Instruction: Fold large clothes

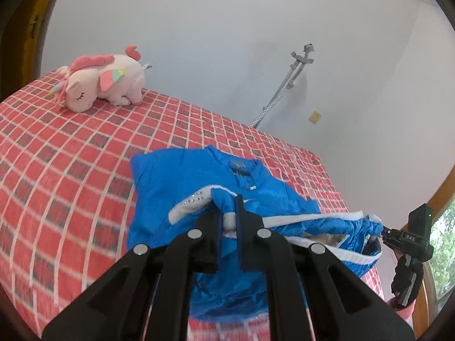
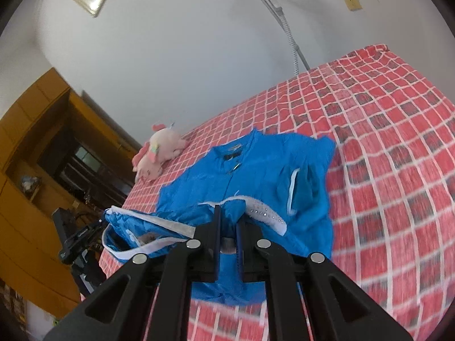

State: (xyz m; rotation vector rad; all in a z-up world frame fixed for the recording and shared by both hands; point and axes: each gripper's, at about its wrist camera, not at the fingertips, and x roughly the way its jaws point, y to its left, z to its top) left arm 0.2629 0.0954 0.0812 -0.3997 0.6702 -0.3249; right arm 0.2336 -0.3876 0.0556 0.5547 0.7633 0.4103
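Observation:
A bright blue jacket [image 1: 182,182] with white trim and a dark collar label lies on a bed with a red checked cover [image 1: 71,156]. Its lower part is lifted off the bed and stretched between both grippers. My left gripper [image 1: 229,213] is shut on a blue fold with white trim. My right gripper [image 2: 229,221] is shut on another blue fold of the hem [image 2: 233,210]. The right gripper also shows in the left wrist view [image 1: 382,231], at the far right, holding the jacket's edge. The left gripper shows in the right wrist view [image 2: 101,223] at the left.
A pink plush unicorn [image 1: 102,82] lies at the bed's far side near the white wall. A grey stand [image 1: 284,88] leans at the wall behind the bed. Brown wooden cabinets [image 2: 37,147] stand off the bed's left side. A window [image 1: 443,241] is at the right.

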